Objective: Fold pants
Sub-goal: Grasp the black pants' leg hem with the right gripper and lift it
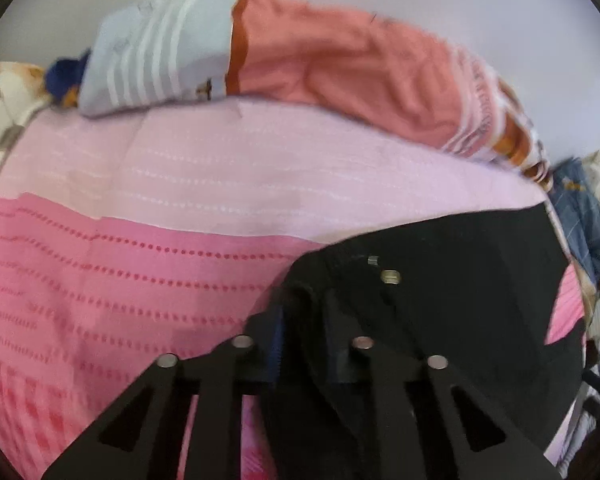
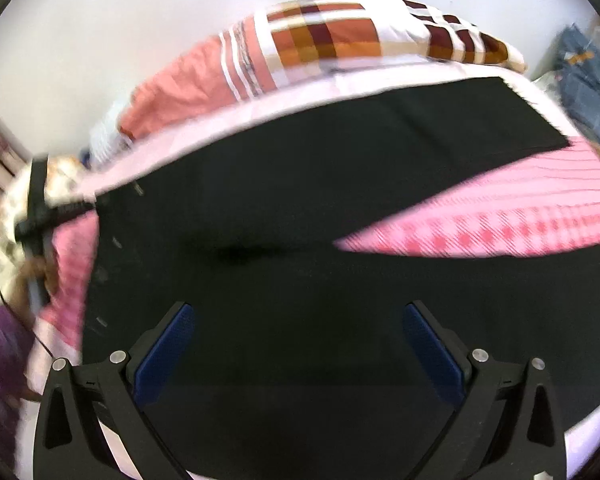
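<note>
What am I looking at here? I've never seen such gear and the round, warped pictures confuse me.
A person holds hand-held tongs in each hand, each with a wide-angle camera looking along its fingers. The left-hand picture shows the left tongs shut on the waist edge of black pants. The right-hand picture shows the right tongs open over the same pants, gripping nothing. The pants lie spread on a pink bedspread; a salmon pillow lies behind.

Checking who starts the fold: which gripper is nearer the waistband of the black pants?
Left. The left gripper is shut on the pants at the waistband; the right gripper hangs open over the fabric further down.
</note>
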Motion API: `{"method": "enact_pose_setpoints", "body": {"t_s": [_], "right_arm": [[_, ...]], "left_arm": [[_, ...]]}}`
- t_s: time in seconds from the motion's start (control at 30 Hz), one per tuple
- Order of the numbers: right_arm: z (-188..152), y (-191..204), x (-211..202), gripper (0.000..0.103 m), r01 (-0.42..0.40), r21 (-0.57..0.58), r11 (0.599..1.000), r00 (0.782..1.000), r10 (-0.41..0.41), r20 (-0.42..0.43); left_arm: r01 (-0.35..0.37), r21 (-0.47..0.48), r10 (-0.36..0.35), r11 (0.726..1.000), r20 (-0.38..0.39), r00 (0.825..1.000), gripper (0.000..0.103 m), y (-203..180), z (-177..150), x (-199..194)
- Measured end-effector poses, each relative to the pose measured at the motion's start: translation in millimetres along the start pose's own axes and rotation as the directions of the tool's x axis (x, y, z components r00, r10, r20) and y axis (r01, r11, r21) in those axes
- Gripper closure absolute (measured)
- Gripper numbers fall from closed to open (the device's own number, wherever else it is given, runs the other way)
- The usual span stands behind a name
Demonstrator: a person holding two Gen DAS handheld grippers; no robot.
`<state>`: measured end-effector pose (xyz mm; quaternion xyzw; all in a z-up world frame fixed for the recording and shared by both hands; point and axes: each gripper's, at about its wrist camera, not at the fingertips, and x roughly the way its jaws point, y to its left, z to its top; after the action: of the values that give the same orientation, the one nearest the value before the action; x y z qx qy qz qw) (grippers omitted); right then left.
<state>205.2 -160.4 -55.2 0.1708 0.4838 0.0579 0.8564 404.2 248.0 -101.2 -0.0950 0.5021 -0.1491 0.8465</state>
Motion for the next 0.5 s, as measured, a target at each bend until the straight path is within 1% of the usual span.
{"method": "enact_pose_setpoints", "body": {"t_s": [0.03, 0.07, 0.1, 0.13, 0.17, 0.2, 0.27, 0.3, 0.37, 0.4, 0.43, 0.47, 0.5], "right_arm": [[9, -1, 2, 0.0, -0.059, 0.015, 0.998, 0.998, 0.059, 0.001], [18, -1, 4, 0.0, -0.101, 0.032, 0.994, 0.995, 0.101, -0.002], [31, -3, 9, 0.0, -0.17, 0.06, 0.984, 0.985, 0.171, -0.014], [42, -5, 15, 0.0, -0.239, 0.095, 0.966, 0.97, 0.243, -0.028], [51, -7, 22, 0.0, -0.277, 0.127, 0.952, 0.958, 0.284, -0.04], [63, -10, 31, 0.0, -0.32, 0.177, 0.931, 0.941, 0.333, -0.051], [83, -14, 48, 0.002, -0.379, 0.251, 0.891, 0.912, 0.406, -0.064], [93, -15, 59, 0.003, -0.387, 0.278, 0.879, 0.904, 0.421, -0.075], [110, -19, 76, 0.005, -0.378, 0.322, 0.868, 0.9, 0.426, -0.093], [118, -20, 87, 0.007, -0.365, 0.333, 0.869, 0.9, 0.42, -0.112], [124, -22, 95, 0.013, -0.334, 0.349, 0.875, 0.909, 0.398, -0.128], [128, -26, 103, 0.023, -0.3, 0.374, 0.878, 0.915, 0.375, -0.146], [131, -29, 111, 0.032, -0.286, 0.39, 0.875, 0.914, 0.372, -0.164]], "left_arm": [[0.016, -0.007, -0.015, 1.0, 0.029, 0.999, 0.088, -4, -5, -10], [0.029, -0.006, -0.029, 1.0, 0.072, 0.997, 0.088, -14, -15, -28], [0.038, 0.002, -0.038, 0.999, 0.101, 0.994, 0.088, -22, -23, -41], [0.048, 0.015, -0.05, 0.999, 0.131, 0.99, 0.088, -32, -33, -55], [0.054, 0.027, -0.057, 0.998, 0.158, 0.986, 0.088, -41, -45, -69], [0.06, 0.032, -0.065, 0.998, 0.178, 0.982, 0.088, -50, -57, -80], [0.069, 0.043, -0.077, 0.997, 0.209, 0.975, 0.088, -65, -81, -102], [0.064, 0.052, -0.074, 0.997, 0.22, 0.973, 0.088, -73, -95, -112], [0.069, 0.051, -0.079, 0.996, 0.234, 0.969, 0.088, -84, -115, -126], [0.071, 0.048, -0.08, 0.996, 0.242, 0.967, 0.088, -92, -122, -128], [0.067, 0.042, -0.076, 0.997, 0.251, 0.965, 0.088, -98, -133, -134], [0.067, 0.037, -0.074, 0.997, 0.251, 0.965, 0.088, -100, -138, -136], [0.07, 0.027, -0.075, 0.997, 0.249, 0.966, 0.088, -103, -144, -138]]}}
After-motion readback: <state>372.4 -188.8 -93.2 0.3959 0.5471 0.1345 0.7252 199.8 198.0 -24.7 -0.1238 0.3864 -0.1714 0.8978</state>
